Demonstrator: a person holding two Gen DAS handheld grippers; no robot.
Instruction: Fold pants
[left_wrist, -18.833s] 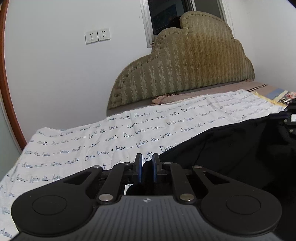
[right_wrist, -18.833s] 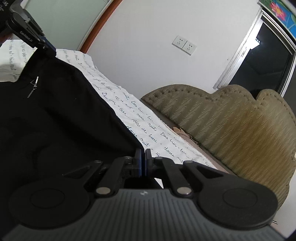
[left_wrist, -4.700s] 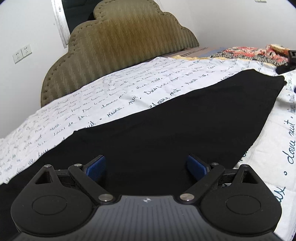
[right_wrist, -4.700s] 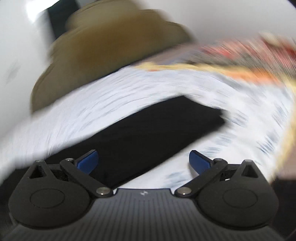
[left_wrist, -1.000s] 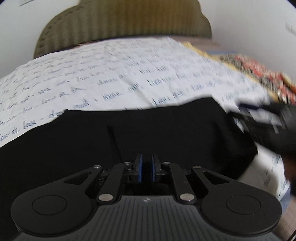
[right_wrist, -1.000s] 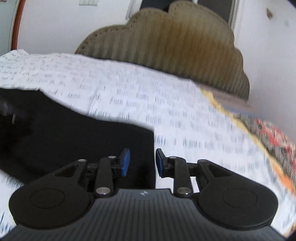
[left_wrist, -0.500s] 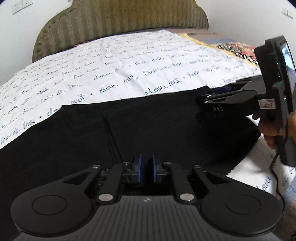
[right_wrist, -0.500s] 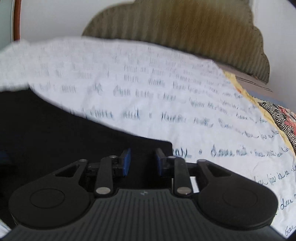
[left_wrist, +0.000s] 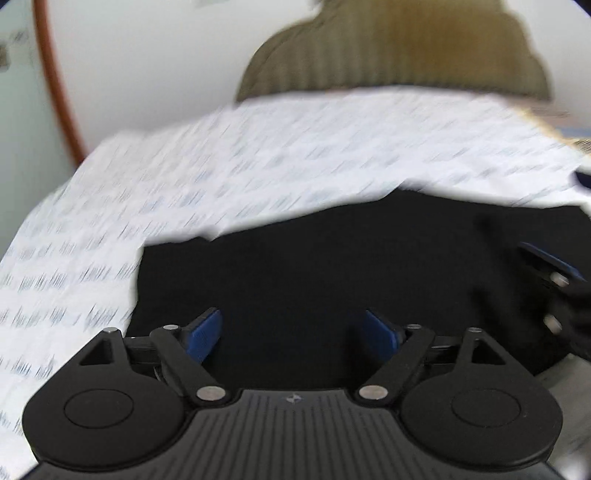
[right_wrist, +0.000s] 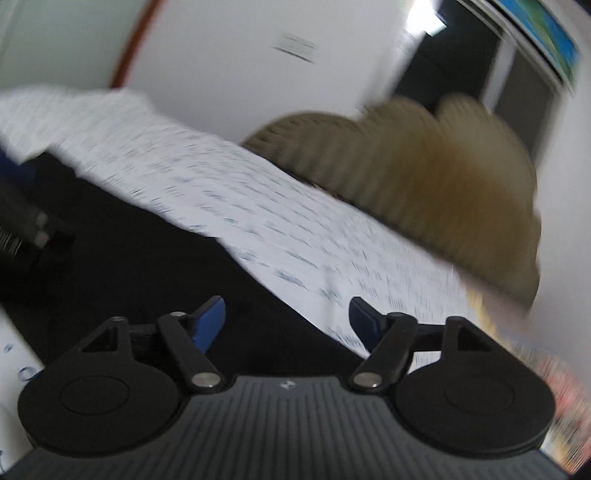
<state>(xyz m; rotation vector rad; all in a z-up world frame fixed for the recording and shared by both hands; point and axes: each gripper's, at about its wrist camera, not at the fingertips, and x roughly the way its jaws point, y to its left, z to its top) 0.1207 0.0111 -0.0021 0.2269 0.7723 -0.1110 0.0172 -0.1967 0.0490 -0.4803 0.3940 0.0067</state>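
Both sets of jaws have just been opening and are now standing wide with nothing pinched, where half a second ago each was nearly shut on cloth. Left gripper (left_wrist: 293, 326) is hanging over the black fabric pants (left_wrist: 351, 266), which are lying flat on the white bed sheet with blue script print (left_wrist: 258, 158). Cloth is filling the gap between and ahead of the left jaws, untouched by the pads. Right gripper (right_wrist: 286, 319) is sitting at the far edge of the pants (right_wrist: 147, 266): cloth under its left finger, sheet (right_wrist: 295, 229) under its right. Pants' long axis is running across the left jaws, from the corner at their left toward the right gripper (left_wrist: 554, 273) at their right. Olive padded headboard (left_wrist: 399, 48) is lying well beyond. Judging by this, a fold has been laid; the left gripper is better centred for the next pick. Both views are blurred, so fold edges are unreadable.
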